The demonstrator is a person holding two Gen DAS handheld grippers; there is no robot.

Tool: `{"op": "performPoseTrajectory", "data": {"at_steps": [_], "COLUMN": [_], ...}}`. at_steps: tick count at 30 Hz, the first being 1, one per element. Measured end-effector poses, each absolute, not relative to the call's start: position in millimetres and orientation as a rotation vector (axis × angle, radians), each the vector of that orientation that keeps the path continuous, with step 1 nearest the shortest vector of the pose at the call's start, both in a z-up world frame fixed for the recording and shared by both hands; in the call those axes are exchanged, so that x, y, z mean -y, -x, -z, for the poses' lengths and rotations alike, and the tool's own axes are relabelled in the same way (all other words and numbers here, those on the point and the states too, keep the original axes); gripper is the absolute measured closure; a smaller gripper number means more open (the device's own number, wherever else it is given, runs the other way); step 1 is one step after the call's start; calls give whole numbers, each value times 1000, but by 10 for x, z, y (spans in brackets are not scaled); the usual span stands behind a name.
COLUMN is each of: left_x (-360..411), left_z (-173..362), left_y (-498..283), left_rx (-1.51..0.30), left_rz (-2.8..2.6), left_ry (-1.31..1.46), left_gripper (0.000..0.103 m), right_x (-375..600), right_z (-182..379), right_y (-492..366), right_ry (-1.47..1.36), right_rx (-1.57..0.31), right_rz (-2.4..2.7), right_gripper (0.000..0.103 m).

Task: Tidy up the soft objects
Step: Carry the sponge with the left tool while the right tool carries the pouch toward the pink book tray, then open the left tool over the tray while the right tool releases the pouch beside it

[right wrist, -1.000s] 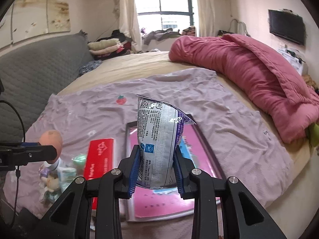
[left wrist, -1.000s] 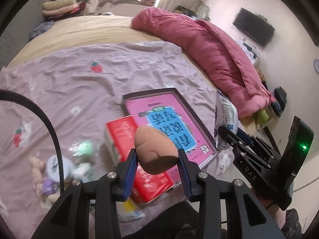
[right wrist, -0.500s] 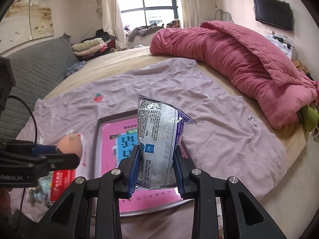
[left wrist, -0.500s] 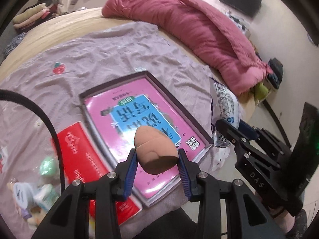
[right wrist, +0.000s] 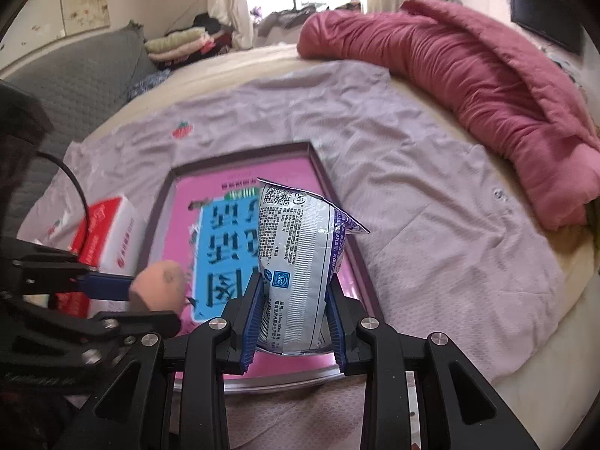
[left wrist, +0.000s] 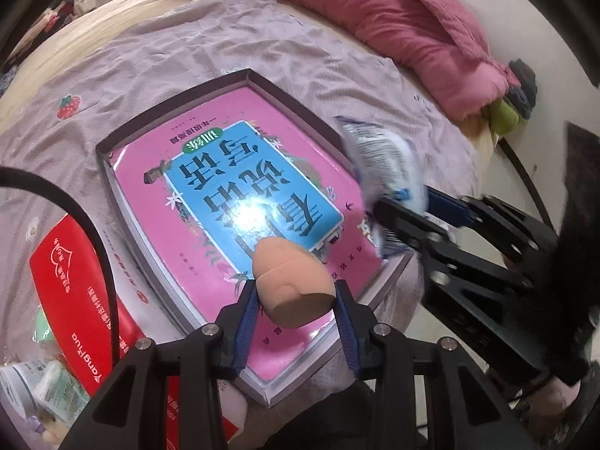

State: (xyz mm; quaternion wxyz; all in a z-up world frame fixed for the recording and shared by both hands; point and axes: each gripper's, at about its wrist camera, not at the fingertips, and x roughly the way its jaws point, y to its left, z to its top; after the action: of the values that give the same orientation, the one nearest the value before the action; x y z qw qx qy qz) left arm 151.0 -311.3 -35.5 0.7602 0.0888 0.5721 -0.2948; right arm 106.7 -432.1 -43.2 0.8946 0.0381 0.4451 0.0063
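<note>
- Soft objects were held one per gripper: a tan, egg-shaped foam sponge (left wrist: 292,285) sat in the left gripper (left wrist: 296,311), and a silver-white crinkled snack bag with a purple edge (right wrist: 300,262) sat in the right gripper (right wrist: 294,315).
- Left gripper's blue-padded jaws were partly closed, pressing both sides of the sponge, whose pointed end stuck out ahead of the fingertips.
- Right gripper's jaws were also partly closed, pinching the lower part of the bag, which stood upright between them with its sealed top edge uppermost.
- Both held things hung over a shallow dark-rimmed rectangular box (left wrist: 176,97) lined with a pink and blue printed cover; the sponge was over the box's near end and the bag over its right-hand side.
- In the left wrist view the right gripper (left wrist: 403,221) showed at the right, blurred, with the bag (left wrist: 386,157) sticking out of it.
- In the right wrist view the left gripper (right wrist: 150,287) reached in from the left with the sponge (right wrist: 159,285) at its tip.
- The box lay on a wrinkled lilac cloth with strawberry prints (right wrist: 431,202) spread over a bed.
- A red and white carton (left wrist: 75,292) lay just left of the box, touching it or nearly so.
- Small pale packaged items (left wrist: 52,378) lay at the carton's near left, too blurred to identify.
- A rumpled pink-red quilt (right wrist: 468,75) lay along the far right of the bed, well apart from the box.
</note>
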Motion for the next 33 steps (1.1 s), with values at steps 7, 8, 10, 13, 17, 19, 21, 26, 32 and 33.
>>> {"op": "performPoseTrajectory", "data": {"at_steps": [7, 8, 10, 13, 17, 19, 21, 26, 32, 33], "left_x": [3185, 3195, 3207, 3230, 3290, 3318, 3357, 3450, 3459, 3464], "left_z": [438, 452, 466, 501, 542, 572, 625, 705, 773, 784], "left_y": [-1483, -1482, -1481, -1484, -1459, -1447, -1433, -1388, -1382, -1383], "left_rx": [-1267, -1270, -1274, -1285, -1302, -1313, -1333, -1350, -1374, -1376], "left_rz": [657, 656, 656, 652, 642, 637, 626, 616, 593, 590], "left_ry": [-231, -238, -242, -256, -300, -319, -352, -431, -447, -452], "left_gripper": [63, 63, 63, 63, 62, 62, 62, 62, 61, 61], "right_x": [4356, 4370, 4414, 4474, 4524, 4542, 4558, 4594, 4645, 4658], "right_z": [692, 713, 759, 795, 801, 795, 792, 732, 614, 586], "right_y": [-1202, -1209, -1208, -1196, -1149, -1129, -1106, -1032, -924, -894], "right_ry": [-66, -63, -69, -89, -118, -125, -136, -180, -182, -192], "right_rx": [-996, -1003, -1015, -1025, -1021, -1018, -1020, -993, -965, -956], "right_rz": [8, 14, 28, 32, 33, 36, 39, 33, 67, 71], "right_gripper": [70, 69, 68, 68, 65, 65, 61, 55, 52, 52]}}
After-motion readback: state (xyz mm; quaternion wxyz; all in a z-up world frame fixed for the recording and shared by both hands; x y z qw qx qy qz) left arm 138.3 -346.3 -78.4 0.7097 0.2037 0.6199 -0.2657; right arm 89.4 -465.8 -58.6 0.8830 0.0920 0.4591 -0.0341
